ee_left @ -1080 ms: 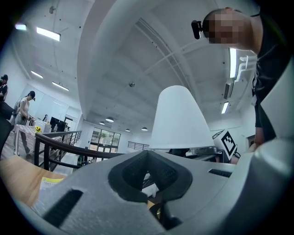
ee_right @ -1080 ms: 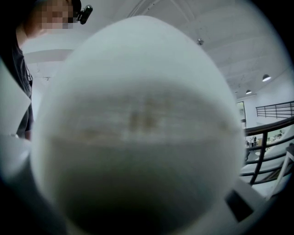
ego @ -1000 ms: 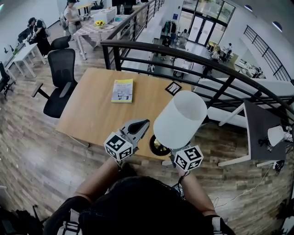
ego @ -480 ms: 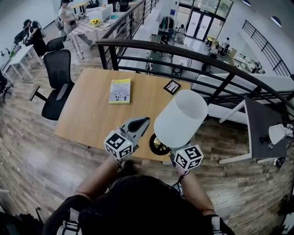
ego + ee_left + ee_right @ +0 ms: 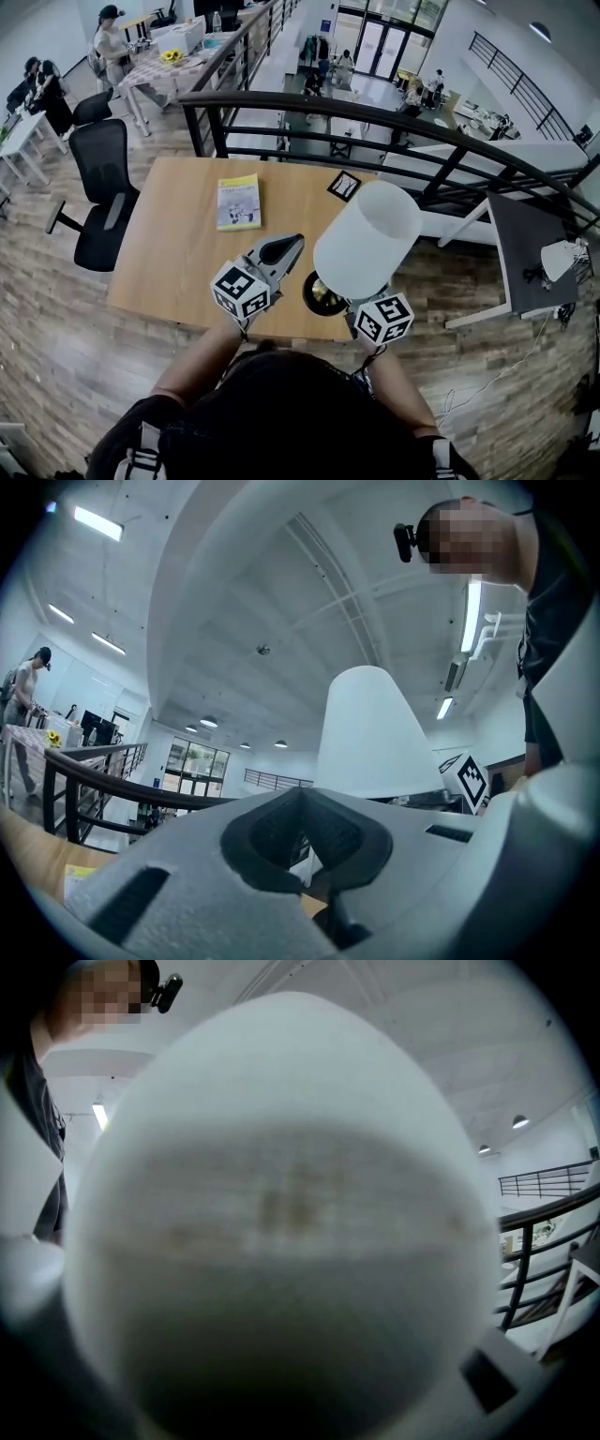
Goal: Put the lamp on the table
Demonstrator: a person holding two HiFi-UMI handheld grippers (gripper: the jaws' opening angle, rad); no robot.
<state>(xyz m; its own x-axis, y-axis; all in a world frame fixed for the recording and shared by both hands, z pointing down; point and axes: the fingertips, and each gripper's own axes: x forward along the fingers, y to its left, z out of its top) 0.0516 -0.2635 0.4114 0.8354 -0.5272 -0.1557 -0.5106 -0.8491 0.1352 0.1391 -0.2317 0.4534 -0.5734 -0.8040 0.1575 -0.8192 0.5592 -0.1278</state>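
Observation:
A lamp with a tall white shade (image 5: 367,239) and a round dark base with a gold centre (image 5: 322,294) hangs tilted over the near edge of the wooden table (image 5: 178,253). My right gripper (image 5: 357,301) is shut on the lamp below the shade; its jaws are hidden, only its marker cube (image 5: 382,319) shows. In the right gripper view the shade (image 5: 281,1222) fills the picture. My left gripper (image 5: 285,247) is shut and empty, just left of the base, pointing over the table. In the left gripper view the shade (image 5: 370,733) rises behind the closed jaws of the left gripper (image 5: 305,850).
A yellow book (image 5: 239,202) lies on the table's far middle and a small black card (image 5: 344,185) at its far right. A black railing (image 5: 375,117) curves behind the table. A black office chair (image 5: 98,187) stands left, a dark-topped desk (image 5: 525,253) right.
The table has slid lower and leftward in the head view as the camera moved. Both grippers and the lamp keep their places in the view, so the lamp now hangs a little farther over the table.

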